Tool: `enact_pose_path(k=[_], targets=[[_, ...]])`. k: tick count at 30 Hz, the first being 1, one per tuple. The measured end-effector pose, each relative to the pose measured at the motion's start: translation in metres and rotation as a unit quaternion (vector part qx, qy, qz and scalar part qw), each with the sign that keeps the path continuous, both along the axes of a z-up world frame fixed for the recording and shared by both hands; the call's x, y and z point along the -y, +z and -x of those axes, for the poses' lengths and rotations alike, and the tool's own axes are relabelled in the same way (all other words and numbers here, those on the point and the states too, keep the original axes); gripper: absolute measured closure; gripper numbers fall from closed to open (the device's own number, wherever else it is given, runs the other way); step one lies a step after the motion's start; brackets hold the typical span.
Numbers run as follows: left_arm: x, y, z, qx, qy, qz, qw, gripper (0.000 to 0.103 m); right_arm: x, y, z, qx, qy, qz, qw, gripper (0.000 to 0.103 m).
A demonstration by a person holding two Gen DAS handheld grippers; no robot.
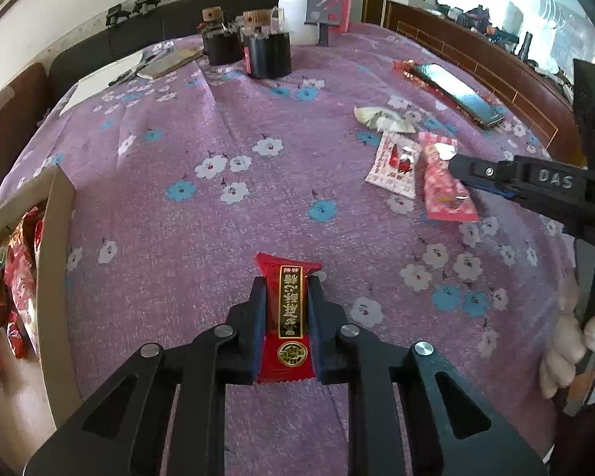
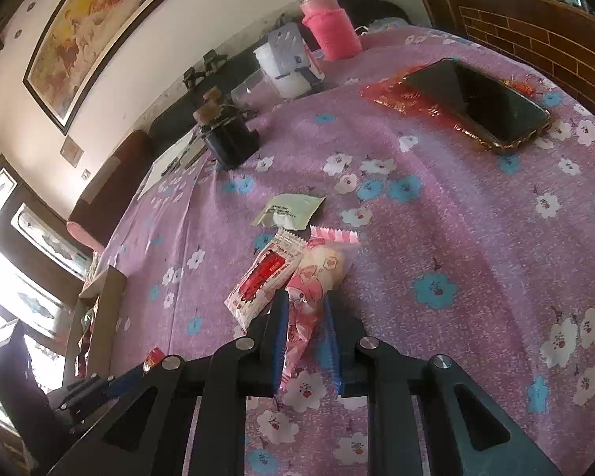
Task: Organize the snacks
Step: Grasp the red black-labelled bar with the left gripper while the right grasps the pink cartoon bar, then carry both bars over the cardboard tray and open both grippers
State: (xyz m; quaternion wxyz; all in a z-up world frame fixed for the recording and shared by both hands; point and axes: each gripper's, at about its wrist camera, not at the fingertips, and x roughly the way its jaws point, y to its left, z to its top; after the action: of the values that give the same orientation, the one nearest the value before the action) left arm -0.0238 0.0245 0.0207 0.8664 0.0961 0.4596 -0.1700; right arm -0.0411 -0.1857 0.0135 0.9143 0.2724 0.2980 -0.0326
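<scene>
Left hand-held gripper: pinching a red snack packet with a black and gold label; both blue-padded fingers press its long sides, and the packet's far end sticks out past the fingertips.
Red snack packet, place: held above the surface, which carries a purple cloth with white and blue flowers, near the front edge of the left wrist view.
Right hand-held gripper: its fingers stand on either side of a pink snack packet; the left pad touches the wrapper, while a narrow gap shows at the right pad, so the jaws are nearly closed but I cannot tell that they grip.
Pink snack packet, place: lying on the cloth, its zigzag top end pointing away from the gripper, just beside a white and red snack packet on its left; their edges touch or overlap.
Pale green sachet: flat on the cloth, just beyond the two packets.
Cardboard box: at the left edge of the surface, open, with red and green wrapped snacks inside.
Phone: dark screen up, resting on a red foil wrapper at the far right of the surface.
Far end of the surface: two dark jars with cork stoppers, a white container, and a bottle in a pink sleeve.
Notebook and pen: far left of the surface, near the jars.
</scene>
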Motion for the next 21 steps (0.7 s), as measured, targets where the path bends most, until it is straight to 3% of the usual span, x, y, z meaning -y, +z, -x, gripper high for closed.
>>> enact_pose_path(k=[5, 8, 9, 10, 12, 17, 21], targets=[[-0.007, 0.015, 0.012, 0.008, 0.006, 0.032, 0.9995, 0.087, -0.005, 0.004, 0.001, 0.006, 0.002, 0.015, 1.0, 0.092], [-0.013, 0.021, 0.017, 0.007, 0.01, 0.051, 0.9986, 0.087, -0.009, 0.002, -0.004, -0.002, 0.015, 0.014, 1.0, 0.087], [-0.015, 0.023, 0.019, 0.007, 0.011, 0.058, 0.9983, 0.087, -0.009, 0.001, -0.006, -0.006, 0.016, 0.012, 1.0, 0.08], [-0.017, 0.025, 0.022, 0.006, 0.012, 0.065, 0.9978, 0.087, -0.009, 0.0, -0.007, -0.01, 0.015, 0.012, 1.0, 0.066], [-0.022, 0.028, 0.027, 0.006, 0.015, 0.079, 0.9968, 0.087, -0.007, -0.001, -0.007, -0.009, 0.01, 0.006, 1.0, 0.058], [-0.04, 0.032, 0.038, 0.003, 0.028, 0.109, 0.9937, 0.087, -0.004, -0.002, -0.007, -0.006, 0.0, 0.0, 1.0, 0.058], [-0.056, 0.036, 0.047, 0.005, 0.038, 0.126, 0.9913, 0.087, -0.012, 0.004, -0.018, -0.027, -0.018, 0.031, 0.999, 0.058]])
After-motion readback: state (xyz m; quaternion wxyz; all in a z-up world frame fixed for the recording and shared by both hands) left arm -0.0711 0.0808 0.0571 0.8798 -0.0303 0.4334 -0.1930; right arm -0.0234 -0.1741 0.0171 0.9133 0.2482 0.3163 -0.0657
